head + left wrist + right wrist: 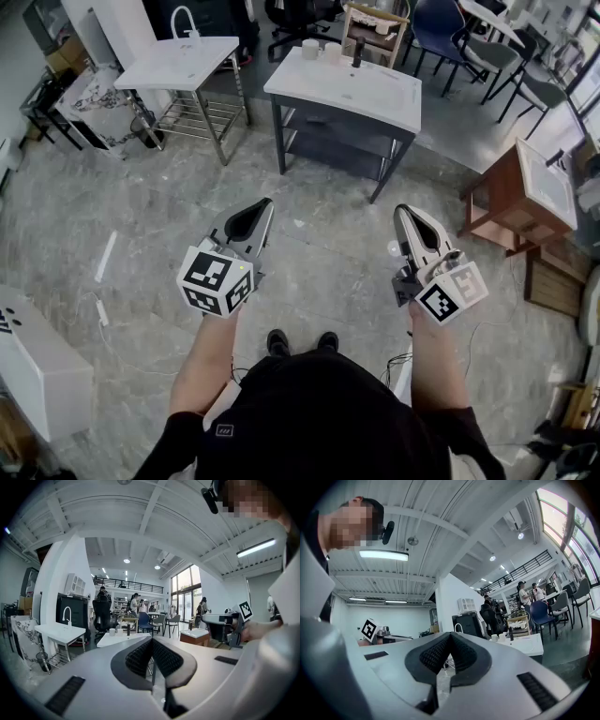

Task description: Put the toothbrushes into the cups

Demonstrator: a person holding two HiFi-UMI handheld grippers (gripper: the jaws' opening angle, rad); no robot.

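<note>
Two pale cups (310, 49) stand beside a dark bottle (357, 52) on the far edge of a white basin table (375, 94), well ahead of me. I cannot make out any toothbrushes. My left gripper (265, 204) and right gripper (401, 211) are held side by side at waist height over the floor, pointing toward that table. Both are shut, with nothing between the jaws. In the left gripper view its tips (151, 639) meet, with the cups (112, 631) small beyond. The right gripper view shows its tips (450, 634) together and the cups (493, 637) far off.
A second white sink table (183, 61) with a faucet stands at the back left. A wooden side table (525, 197) is to the right and a white box (37, 366) at the near left. Chairs and people fill the back. A cable (101, 309) lies on the floor.
</note>
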